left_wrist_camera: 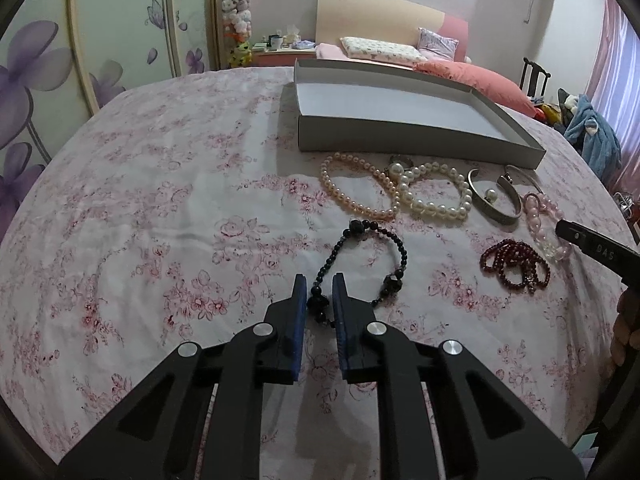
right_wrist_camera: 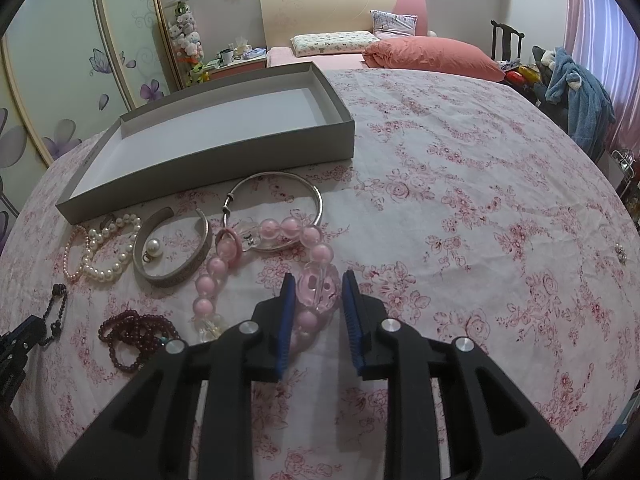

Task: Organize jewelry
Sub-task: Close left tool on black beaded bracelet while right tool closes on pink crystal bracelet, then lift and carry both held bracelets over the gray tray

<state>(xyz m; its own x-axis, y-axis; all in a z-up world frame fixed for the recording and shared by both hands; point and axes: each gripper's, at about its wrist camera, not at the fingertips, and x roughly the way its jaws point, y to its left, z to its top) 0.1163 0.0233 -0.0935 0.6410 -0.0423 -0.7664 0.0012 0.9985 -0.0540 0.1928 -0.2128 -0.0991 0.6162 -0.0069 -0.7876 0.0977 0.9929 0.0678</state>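
Both sets of jaws stand part-open with beads between the blue pads. The left gripper (left_wrist_camera: 319,286) straddles the near end of the black bead bracelet (left_wrist_camera: 362,258), a narrow gap left each side; whether the pads touch the beads I cannot tell. The right gripper (right_wrist_camera: 317,284) is wider apart, around the clear-and-pink large bead of the pink bead bracelet (right_wrist_camera: 256,264), pads not visibly pressing it.

All of it lies on a surface covered by the floral cloth (left_wrist_camera: 160,208). The grey box (left_wrist_camera: 392,100), shallow and open, sits toward the far edge. Just in front of its near wall runs a row of jewelry. The left view shows the pink-toned pearl strand (left_wrist_camera: 352,188) and the white pearl strand (left_wrist_camera: 436,192) in full, touching each other; the right view catches them only squeezed at its left margin. The right view shows the thin silver hoop bangle (right_wrist_camera: 280,200) whole, overlapped by the pink beads; in the left view it is mostly hidden. The flat silver cuff (right_wrist_camera: 176,248) holds a loose pearl pendant (right_wrist_camera: 153,249) inside its curve, seen in both. The dark red bead bracelet (left_wrist_camera: 516,264) lies bunched nearer, between the two grippers. Near the right edge, only the right view shows a small sparkly piece (right_wrist_camera: 621,255), too small to identify.
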